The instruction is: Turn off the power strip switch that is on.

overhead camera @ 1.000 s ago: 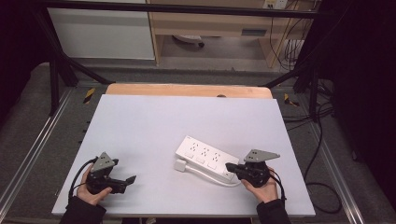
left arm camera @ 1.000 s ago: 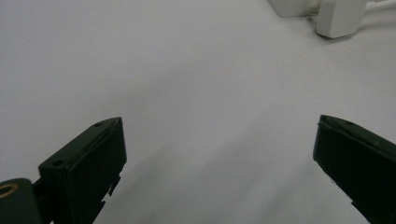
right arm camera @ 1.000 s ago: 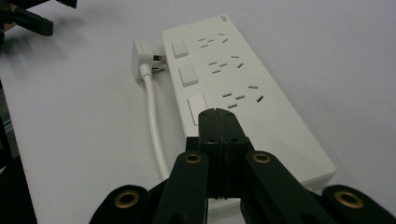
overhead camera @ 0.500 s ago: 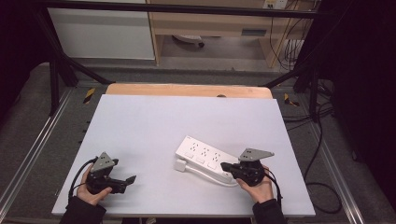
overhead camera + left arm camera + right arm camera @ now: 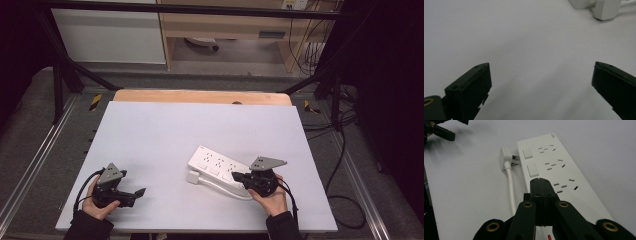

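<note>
A white power strip point(image 5: 216, 165) with several sockets and rocker switches lies on the table's near right part. Its white cable point(image 5: 511, 185) runs alongside it to a white plug point(image 5: 193, 177) lying by its near-left end. My right gripper point(image 5: 236, 176) is shut with nothing between its jaws. In the right gripper view its closed tips point(image 5: 539, 180) sit over the strip point(image 5: 554, 167), just past the second switch. At the near left my left gripper point(image 5: 140, 191) stands open above bare table. The plug point(image 5: 607, 8) appears far off at the left gripper view's top right.
The white table top point(image 5: 165, 135) has a wooden strip point(image 5: 200, 96) along its far edge. Black frame bars and metal rails flank both sides. Cables lie on the floor at the right.
My right gripper has moved left, toward the power strip's near end. The left gripper has stayed put.
</note>
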A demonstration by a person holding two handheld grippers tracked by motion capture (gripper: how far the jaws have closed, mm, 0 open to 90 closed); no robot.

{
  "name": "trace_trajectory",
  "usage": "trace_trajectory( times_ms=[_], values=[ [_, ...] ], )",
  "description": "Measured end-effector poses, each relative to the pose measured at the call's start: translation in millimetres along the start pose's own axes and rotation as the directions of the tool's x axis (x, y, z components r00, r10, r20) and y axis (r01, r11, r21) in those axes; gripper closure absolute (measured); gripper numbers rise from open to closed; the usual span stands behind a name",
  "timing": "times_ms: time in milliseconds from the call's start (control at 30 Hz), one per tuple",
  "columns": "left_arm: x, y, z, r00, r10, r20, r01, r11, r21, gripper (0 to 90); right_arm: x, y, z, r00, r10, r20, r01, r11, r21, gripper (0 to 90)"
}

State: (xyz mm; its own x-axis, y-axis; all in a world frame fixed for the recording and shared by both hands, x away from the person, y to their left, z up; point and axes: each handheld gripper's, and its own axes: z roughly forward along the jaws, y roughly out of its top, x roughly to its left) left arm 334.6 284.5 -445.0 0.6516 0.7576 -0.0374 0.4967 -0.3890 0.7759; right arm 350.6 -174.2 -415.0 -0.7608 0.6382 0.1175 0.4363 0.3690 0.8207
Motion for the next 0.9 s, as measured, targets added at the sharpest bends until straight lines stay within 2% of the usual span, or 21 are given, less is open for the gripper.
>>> trace_trajectory(
  times_ms=[567,900],
  values=[
    [-0.1,0.2,-0.4,1.0000,0.002,-0.002,-0.002,1.0000,-0.001,2.4,4.9,6.5,22.1,0.9999,-0.009,-0.013,0.009,1.000,0.028,90.0],
    [0.0,0.2,-0.5,1.0000,0.002,-0.002,-0.002,1.0000,-0.001,2.4,4.8,6.3,30.7,1.0000,-0.007,-0.003,0.007,0.999,0.043,90.0]
  ],
)
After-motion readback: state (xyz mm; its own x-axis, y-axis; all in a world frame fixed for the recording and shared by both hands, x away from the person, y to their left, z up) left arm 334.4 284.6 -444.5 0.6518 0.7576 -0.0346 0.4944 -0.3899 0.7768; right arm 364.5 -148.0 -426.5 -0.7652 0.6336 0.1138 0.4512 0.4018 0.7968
